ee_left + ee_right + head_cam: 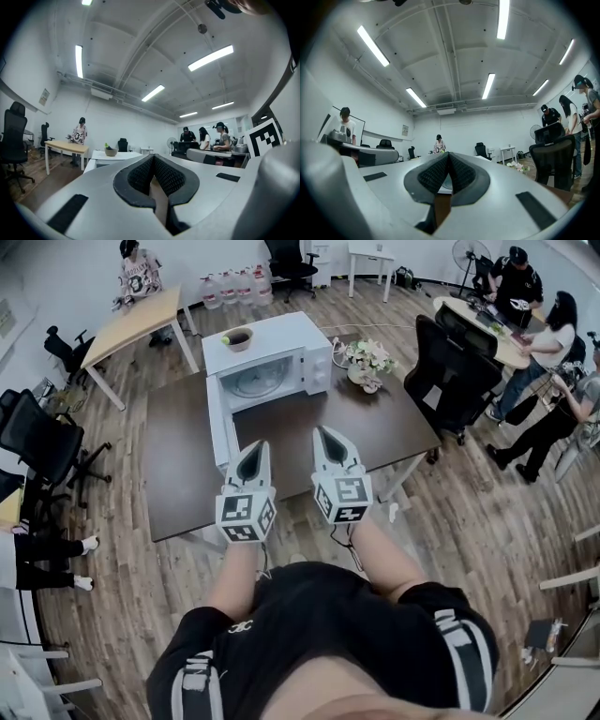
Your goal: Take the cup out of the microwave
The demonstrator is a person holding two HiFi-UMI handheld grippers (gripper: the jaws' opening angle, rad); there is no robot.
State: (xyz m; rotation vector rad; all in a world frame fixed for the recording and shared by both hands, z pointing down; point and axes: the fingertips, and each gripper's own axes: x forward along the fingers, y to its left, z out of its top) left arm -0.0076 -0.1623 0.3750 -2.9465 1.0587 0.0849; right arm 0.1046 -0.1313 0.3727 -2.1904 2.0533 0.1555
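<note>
Well back on the dark brown surface (187, 465) stands the white microwave (317, 367). Its door (218, 423) is swung wide open to the left and toward the near edge. The open cavity shows a round glass plate (258, 381) on its floor. The cup cannot be made out in any view, so I cannot tell whether it stands in there.

On the microwave's flat top, at its far left, sits a small brown bowl (237, 338) with something small and green in it. The left gripper view shows the same bowl (111, 151), the green bit poking above its rim. Just right of the microwave, on the surface, a low vessel holds a bunch of pale flowers (367, 357). Far off on the floor by the wall stands a row of large water jugs (234, 285).

Both tools are held over the near edge of the surface, side by side and pointing toward the microwave. The left hand-held gripper (253, 451) has its jaws together, the tips meeting with nothing between them (153, 161). The right hand-held gripper (326, 439) is likewise closed and empty (448, 157). Both are well apart from the microwave.
</note>
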